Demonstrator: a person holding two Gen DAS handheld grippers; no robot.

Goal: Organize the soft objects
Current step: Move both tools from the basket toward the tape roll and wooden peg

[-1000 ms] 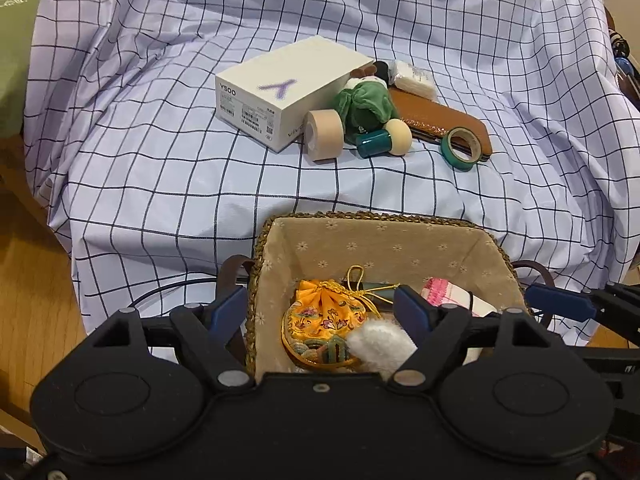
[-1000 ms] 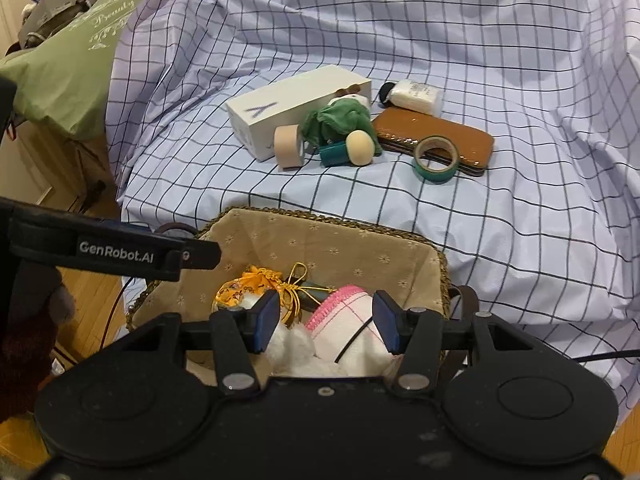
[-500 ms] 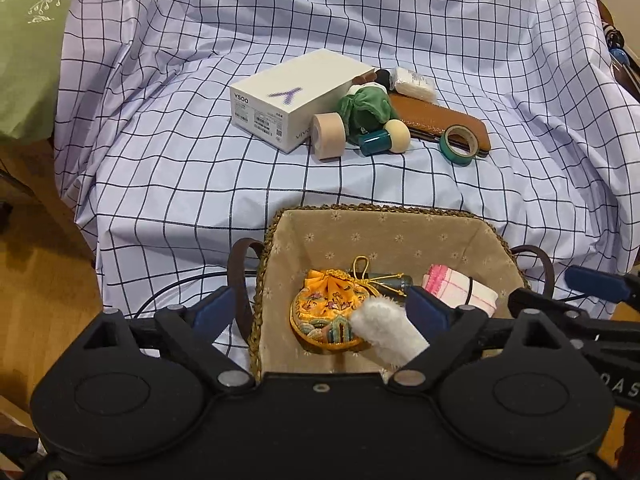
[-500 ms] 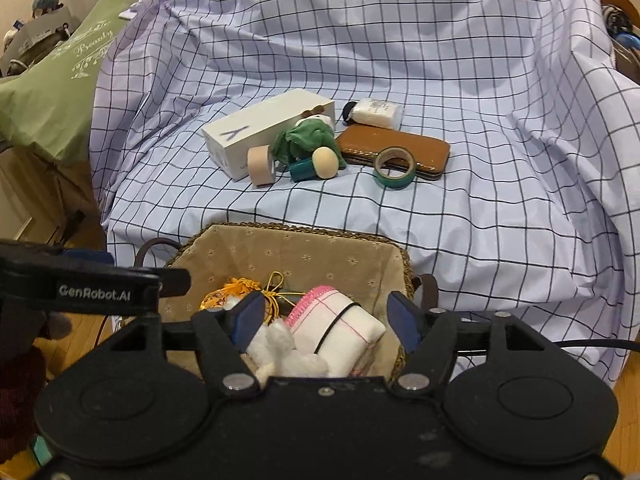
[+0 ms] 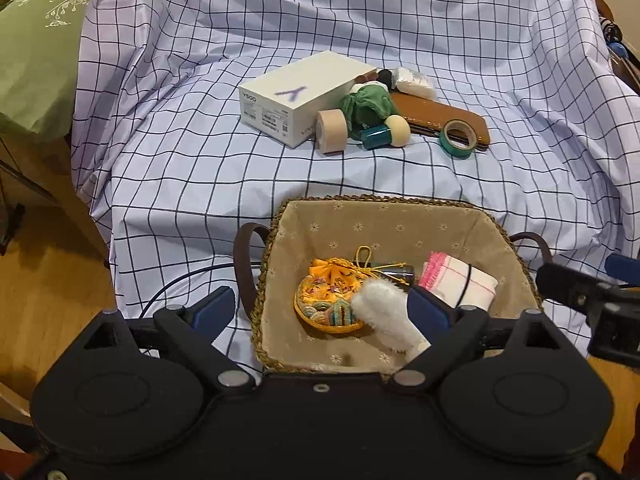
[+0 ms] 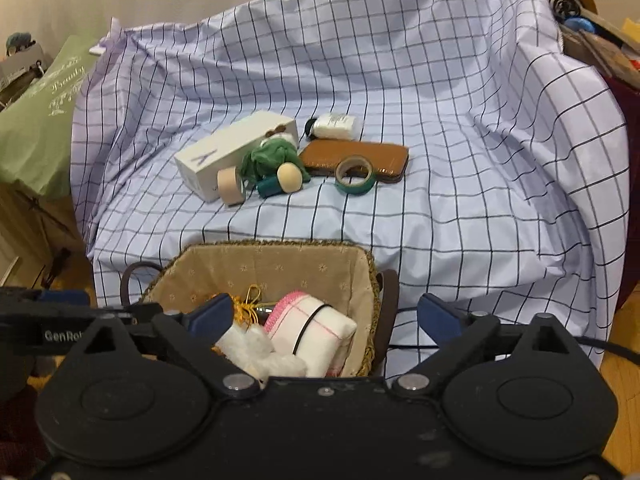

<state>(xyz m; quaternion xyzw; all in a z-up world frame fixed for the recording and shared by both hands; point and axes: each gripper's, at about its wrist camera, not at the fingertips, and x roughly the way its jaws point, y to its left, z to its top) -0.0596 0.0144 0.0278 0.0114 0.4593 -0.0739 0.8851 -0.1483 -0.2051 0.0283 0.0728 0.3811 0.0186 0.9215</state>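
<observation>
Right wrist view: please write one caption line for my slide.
Right gripper opening above the lined basket, folded pink-edged cloth lying inside.

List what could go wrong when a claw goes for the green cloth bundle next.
The green cloth bundle is wedged against the white box, the beige tape roll and the teal bottle. A grab could drag or roll those hard neighbours along. The basket is filling up: another drop may land on the folded towel or fluffy white toy.
</observation>
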